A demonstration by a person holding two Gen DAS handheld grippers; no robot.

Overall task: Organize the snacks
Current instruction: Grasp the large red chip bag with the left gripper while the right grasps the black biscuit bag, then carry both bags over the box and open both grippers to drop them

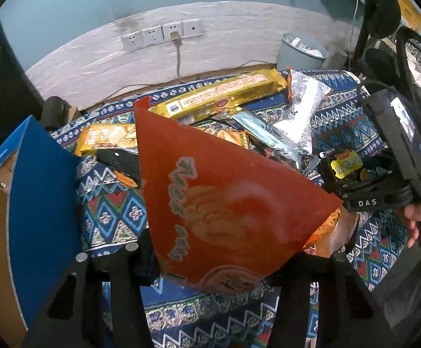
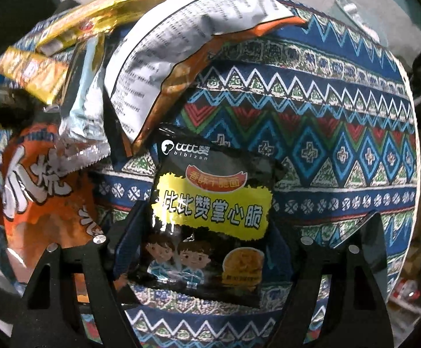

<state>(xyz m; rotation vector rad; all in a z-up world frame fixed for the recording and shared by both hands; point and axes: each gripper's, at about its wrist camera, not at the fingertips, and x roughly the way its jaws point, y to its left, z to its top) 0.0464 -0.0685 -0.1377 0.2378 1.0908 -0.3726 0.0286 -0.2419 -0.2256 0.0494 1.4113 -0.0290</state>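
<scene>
Your left claw (image 1: pixel 210 261) is clamped on a big red-orange snack bag (image 1: pixel 224 203), which stands tilted up in front of the lens; its face carries pale lettering down one side and a faded picture of round golden snacks, and its top corner reaches up over the pile behind it. Your right claw (image 2: pixel 207 249) grips a small black packet (image 2: pixel 210 220) with a jagged yellow label of dark characters, two cartoon children at lower left and a golden noodle cake at lower right; in the left view that same packet (image 1: pixel 346 163) shows at the tip of the right claw (image 1: pixel 340 179), raised at the right side of the heap. Behind lie a long gold wrapper (image 1: pixel 224 95), a white printed bag (image 2: pixel 181 43) and a silver pack (image 1: pixel 265 133) on the counter's patterned blue cloth (image 2: pixel 311 133). A blue box (image 1: pixel 39 203) stands at your left.
</scene>
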